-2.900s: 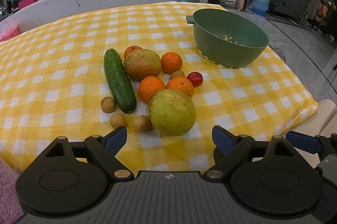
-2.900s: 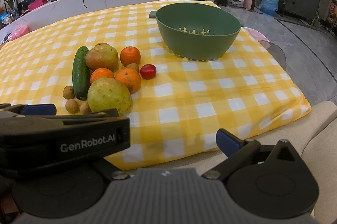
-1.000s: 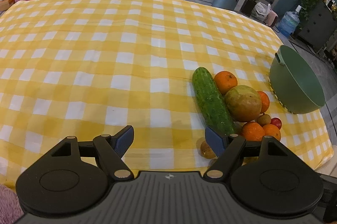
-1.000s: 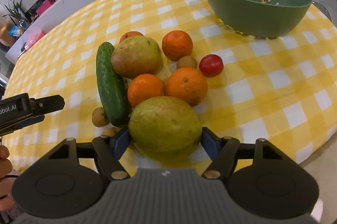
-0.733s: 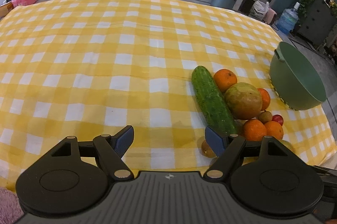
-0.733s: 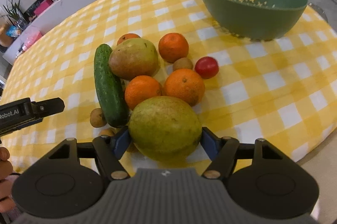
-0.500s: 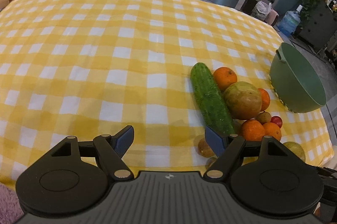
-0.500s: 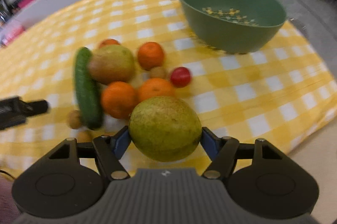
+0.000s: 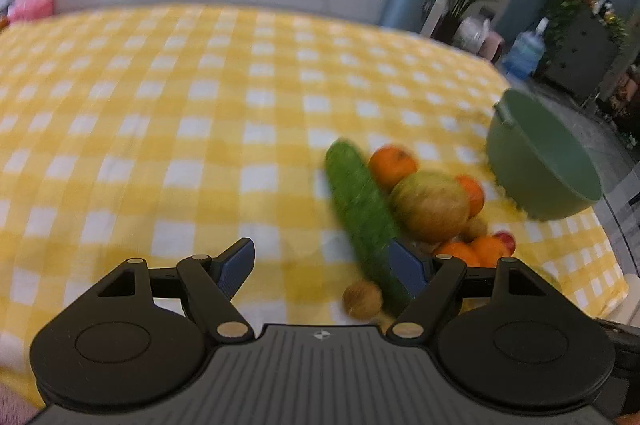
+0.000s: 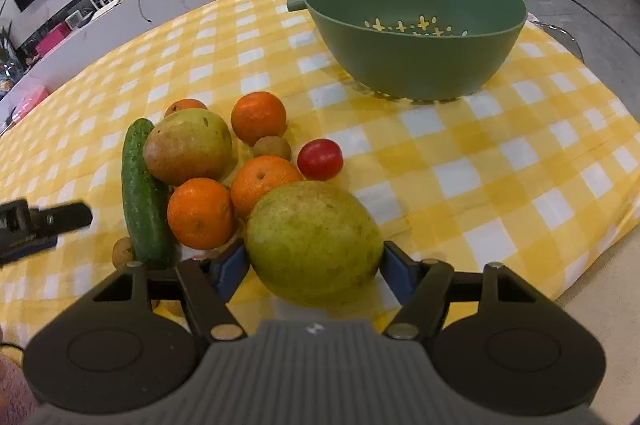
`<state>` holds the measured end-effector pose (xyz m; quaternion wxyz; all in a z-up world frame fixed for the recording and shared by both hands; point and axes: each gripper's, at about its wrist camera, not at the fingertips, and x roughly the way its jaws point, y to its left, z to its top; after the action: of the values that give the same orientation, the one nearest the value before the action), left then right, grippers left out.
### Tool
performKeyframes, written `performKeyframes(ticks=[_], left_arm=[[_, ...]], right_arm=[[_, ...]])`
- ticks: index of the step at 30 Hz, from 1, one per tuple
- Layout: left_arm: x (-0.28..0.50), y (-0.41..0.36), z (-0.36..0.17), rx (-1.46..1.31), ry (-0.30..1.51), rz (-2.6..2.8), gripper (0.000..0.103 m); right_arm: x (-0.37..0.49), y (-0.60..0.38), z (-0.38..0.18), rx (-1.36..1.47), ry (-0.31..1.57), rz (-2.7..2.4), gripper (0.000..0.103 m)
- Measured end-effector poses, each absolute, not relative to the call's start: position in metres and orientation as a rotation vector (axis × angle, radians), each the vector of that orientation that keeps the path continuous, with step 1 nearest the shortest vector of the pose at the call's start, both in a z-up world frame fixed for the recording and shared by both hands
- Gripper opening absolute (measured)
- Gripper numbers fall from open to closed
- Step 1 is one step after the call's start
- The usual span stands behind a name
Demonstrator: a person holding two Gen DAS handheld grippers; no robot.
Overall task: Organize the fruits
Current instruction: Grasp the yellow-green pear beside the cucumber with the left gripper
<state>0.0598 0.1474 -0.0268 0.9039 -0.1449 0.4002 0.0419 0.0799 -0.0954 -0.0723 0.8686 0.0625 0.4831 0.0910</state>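
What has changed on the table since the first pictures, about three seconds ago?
The right gripper came in and closed on the large green pear, then raised it off the yellow checked cloth toward the green colander. The left gripper swung left, jaws open and empty. The cucumber, the oranges, the other pear and the colander stayed in place.

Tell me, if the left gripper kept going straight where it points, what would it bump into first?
Probably just the yellow checked tablecloth. The left gripper is open and holds nothing. The cucumber lies by its right finger, so it might brush that; the blurry picture makes depth hard to judge.
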Motion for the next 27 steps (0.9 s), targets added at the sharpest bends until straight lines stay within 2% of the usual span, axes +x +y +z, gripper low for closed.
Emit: performKeyframes(ticks=[4,8,18,27], left_arm=[[0.059,0.121,-0.018,-0.181,0.671,0.051,0.09],[0.07,0.098,-0.023,-0.125,0.619,0.008,0.09],[0.099,0.078,-0.045,-0.08,0.665,-0.023,0.091],[0.122,0.09,-0.047,-0.201,0.749,-0.095,0.089]], right_arm=[[0.079,-0.099,-0.073,0.146,1.007,0.185,0.068],[0.078,-0.103,-0.073,0.148,1.006,0.175,0.068],[0.078,-0.113,-0.075,0.177,1.002,0.198,0.068],[0.081,-0.122,-0.077,0.222,0.997,0.225,0.068]])
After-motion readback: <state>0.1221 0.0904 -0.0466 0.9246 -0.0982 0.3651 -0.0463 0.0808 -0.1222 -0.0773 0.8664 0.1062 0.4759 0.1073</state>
